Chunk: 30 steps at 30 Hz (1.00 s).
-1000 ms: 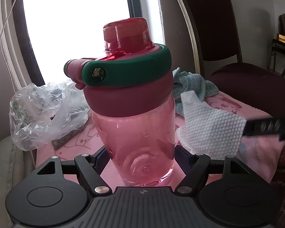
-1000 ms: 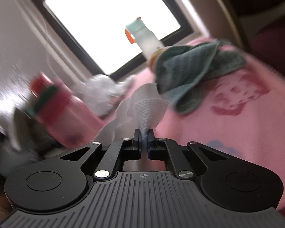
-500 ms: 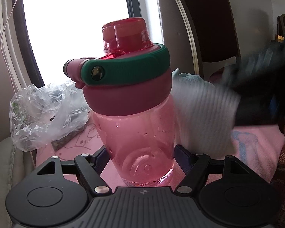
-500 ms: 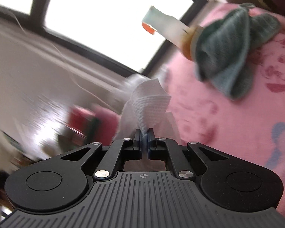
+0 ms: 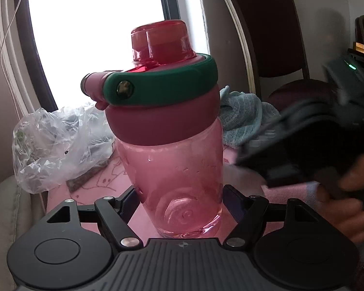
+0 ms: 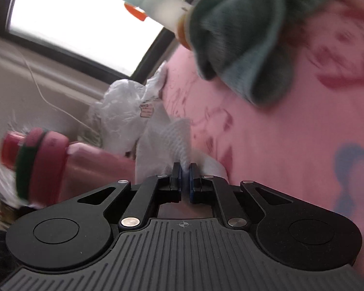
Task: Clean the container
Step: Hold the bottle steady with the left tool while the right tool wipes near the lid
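Pink printed tabletop (image 6: pixel 267 145) under a bright window. Nearest, the left hand-held gripper (image 5: pixel 182 194) clamps the pink bottle (image 5: pixel 179 165) upright, apparently steadying it; beside it the right hand-held gripper (image 6: pixel 185 169) pinches a white paper towel (image 6: pixel 167 143), likely for wiping. Beyond, a teal cloth (image 5: pixel 242 118).

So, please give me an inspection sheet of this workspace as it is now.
Surface: pink printed cloth.
Job's things: pink translucent bottle with green-banded lid, upright; white embossed paper towel.
Clutter: crumpled clear plastic bag; blue-green towel; white spray bottle with orange trigger.
Grippers: left hand-held gripper clasps the bottle base; right hand-held gripper pinches the towel.
Cables: thin white cord.
Surroundings: bright window; dark chair.
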{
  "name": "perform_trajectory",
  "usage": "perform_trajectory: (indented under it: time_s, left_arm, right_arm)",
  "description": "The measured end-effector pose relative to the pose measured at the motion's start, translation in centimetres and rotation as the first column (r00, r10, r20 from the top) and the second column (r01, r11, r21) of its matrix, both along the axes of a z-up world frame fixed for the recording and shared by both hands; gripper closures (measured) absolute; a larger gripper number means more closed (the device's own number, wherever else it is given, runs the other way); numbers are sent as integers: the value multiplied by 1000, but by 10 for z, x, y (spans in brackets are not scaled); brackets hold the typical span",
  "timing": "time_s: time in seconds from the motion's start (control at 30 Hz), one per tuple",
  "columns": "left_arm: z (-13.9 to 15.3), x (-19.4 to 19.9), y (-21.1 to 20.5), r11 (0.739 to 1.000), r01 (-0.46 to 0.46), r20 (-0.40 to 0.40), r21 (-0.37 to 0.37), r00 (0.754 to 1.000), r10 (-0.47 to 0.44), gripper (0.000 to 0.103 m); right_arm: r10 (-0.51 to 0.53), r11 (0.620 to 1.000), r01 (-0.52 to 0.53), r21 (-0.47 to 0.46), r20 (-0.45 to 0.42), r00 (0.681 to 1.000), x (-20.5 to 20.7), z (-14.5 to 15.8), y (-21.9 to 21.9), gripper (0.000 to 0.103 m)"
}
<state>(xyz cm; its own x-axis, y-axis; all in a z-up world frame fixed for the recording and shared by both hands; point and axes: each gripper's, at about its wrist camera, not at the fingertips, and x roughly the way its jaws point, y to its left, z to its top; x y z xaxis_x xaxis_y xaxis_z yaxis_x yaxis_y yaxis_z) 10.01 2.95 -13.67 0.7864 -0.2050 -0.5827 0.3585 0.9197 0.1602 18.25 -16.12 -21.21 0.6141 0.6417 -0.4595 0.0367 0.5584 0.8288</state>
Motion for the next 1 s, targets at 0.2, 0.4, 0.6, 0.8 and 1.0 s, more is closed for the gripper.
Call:
perform_trajectory:
  time_s: [0.2,0.4,0.6,0.8,1.0]
  left_arm:
    - [-1,0,1,1000,-3,-2,-8,1000,3,31]
    - [0,-1,-3,1000,-13,-6,-3,1000,13,31]
    - [-1,-5,0,1000,-4,-5,3,1000,4,31]
    - [2,-4,-4,999,-39,-30,24,999,40,28]
    - [3,-9,-19,977,-212,-27,39,977,213,23]
  right_arm:
    - [5,992,-23,122,147,989,-19,40,-6,95]
    - [-34,994,29,102,46,998,6,28,9,95]
    - [44,999,-44,-1,-54,998,7,-5,15,95]
    - [30,998,-25,-65,75,997,-4,5,-9,95]
    - [-39,998,36,52,56,998,0,-21,-36,95]
